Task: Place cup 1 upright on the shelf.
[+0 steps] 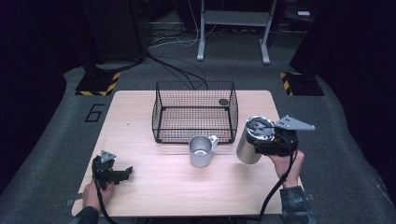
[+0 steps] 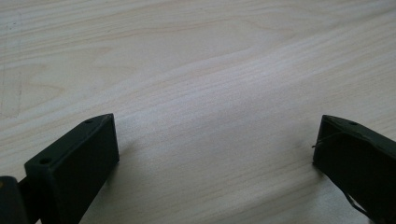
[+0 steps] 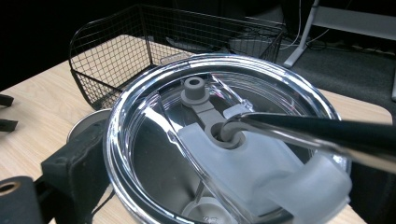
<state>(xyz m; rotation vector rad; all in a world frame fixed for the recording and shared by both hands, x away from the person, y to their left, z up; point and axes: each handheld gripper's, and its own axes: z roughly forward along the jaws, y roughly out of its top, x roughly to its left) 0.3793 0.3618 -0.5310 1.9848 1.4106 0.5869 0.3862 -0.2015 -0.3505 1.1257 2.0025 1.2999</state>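
Steel tumbler (image 1: 249,145) gripped by right fingers (image 3: 70,172); left fingers (image 2: 74,163) wide; floor number (image 1: 95,112) "6".

In your right gripper view, the tumbler (image 3: 224,140) is cut off at the bottom edge of the frame, and its lid hides the right jaw, so you can't see the grip on that side. In the high view, a small dark round thing (image 1: 223,101) in the wire basket (image 1: 161,109), upper centre, is too small to tell.
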